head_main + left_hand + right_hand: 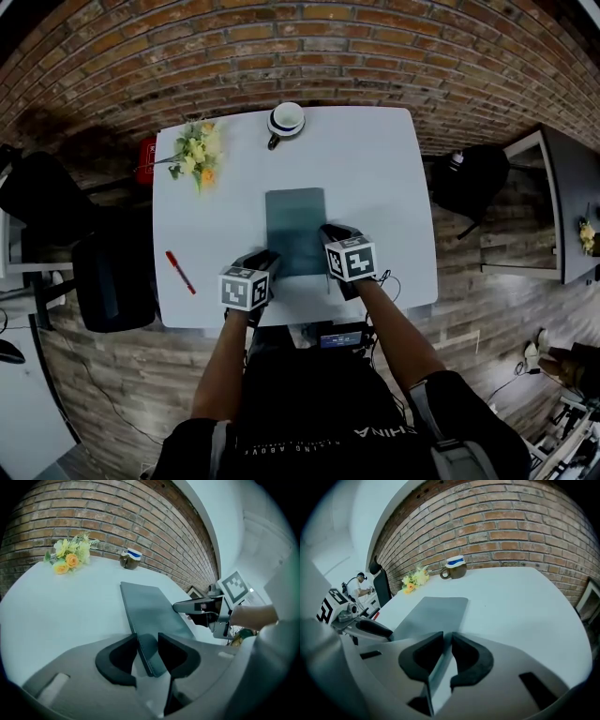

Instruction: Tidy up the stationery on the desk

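A dark teal notebook (295, 225) lies lengthwise in the middle of the white desk (375, 187). My left gripper (266, 263) is shut on its near left corner, and the jaws clamp the notebook's edge (149, 656) in the left gripper view. My right gripper (330, 236) is shut on the near right edge, with a thin edge of the notebook (440, 663) pinched between the pads. A red pen (180, 272) lies on the desk's left side, apart from both grippers.
A bunch of yellow flowers (197, 150) lies at the far left of the desk. A brown cup (285, 120) with a white and blue top stands at the far edge. A black chair (112, 277) stands left of the desk, and a dark object (473, 178) sits at its right.
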The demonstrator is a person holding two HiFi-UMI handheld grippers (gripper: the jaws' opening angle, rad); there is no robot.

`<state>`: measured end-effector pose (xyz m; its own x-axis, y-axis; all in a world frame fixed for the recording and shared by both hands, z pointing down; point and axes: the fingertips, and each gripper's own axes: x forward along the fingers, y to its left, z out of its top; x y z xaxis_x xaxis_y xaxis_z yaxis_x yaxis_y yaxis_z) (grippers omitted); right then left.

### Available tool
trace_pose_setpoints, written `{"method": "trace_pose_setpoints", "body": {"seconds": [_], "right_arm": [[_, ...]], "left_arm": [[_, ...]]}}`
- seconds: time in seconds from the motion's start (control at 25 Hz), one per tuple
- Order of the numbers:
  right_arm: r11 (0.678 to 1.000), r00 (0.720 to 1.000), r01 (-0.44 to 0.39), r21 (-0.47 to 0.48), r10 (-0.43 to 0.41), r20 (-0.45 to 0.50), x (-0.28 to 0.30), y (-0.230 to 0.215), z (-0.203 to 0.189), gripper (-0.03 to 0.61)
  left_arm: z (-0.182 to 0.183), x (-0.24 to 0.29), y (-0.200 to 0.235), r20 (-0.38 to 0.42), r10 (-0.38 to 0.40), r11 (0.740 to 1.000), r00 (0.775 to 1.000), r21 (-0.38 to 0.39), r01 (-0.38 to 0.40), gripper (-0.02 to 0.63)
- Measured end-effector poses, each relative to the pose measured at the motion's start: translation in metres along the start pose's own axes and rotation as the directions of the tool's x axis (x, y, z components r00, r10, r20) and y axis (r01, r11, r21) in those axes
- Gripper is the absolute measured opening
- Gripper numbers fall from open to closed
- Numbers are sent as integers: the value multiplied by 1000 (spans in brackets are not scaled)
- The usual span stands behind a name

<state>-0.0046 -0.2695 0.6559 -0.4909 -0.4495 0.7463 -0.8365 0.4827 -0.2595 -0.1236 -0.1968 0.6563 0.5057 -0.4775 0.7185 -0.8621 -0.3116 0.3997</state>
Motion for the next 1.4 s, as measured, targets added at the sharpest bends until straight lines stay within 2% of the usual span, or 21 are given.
{"method": "trace_pose_setpoints", "body": {"seconds": [0.12, 0.2, 0.44, 0.56, 0.72, 0.76, 0.84, 1.08, 1.4], "right_arm": [[1000, 1000, -6, 17, 6, 0, 0, 1, 0, 77], [999, 1000, -13, 31, 13, 2, -1, 2, 0, 126], [996, 1000, -7, 91, 6, 7, 0, 11, -9, 198], [993, 999, 27, 114, -30, 22, 1, 14, -12, 209], [987, 996, 78, 138, -84, 42, 2, 15, -11, 208], [986, 995, 86, 143, -93, 45, 3, 16, -11, 186], [984, 993, 96, 153, -105, 50, 3, 16, -11, 184], [981, 995, 76, 176, -86, 48, 3, 15, -12, 179], [980, 994, 67, 190, -83, 76, -10, 14, -3, 109]], "left_arm": [[6, -5, 8, 13, 41, 999, 999, 26, -41, 149], [12, -6, 15, 28, 66, 997, 997, 34, -67, 149], [30, 8, 14, 19, 35, 996, 999, 76, -36, 168], [29, 14, 13, 0, 31, 995, 1000, 93, -31, 178], [29, 16, 14, -4, 34, 994, 999, 104, -34, 178], [30, 17, 13, -6, 35, 994, 999, 109, -34, 178], [30, 17, 12, -11, 35, 992, 999, 118, -34, 178], [29, 19, 11, -20, 32, 991, 999, 133, -29, 178], [28, 19, 13, -23, 31, 992, 999, 126, -28, 176]]}}
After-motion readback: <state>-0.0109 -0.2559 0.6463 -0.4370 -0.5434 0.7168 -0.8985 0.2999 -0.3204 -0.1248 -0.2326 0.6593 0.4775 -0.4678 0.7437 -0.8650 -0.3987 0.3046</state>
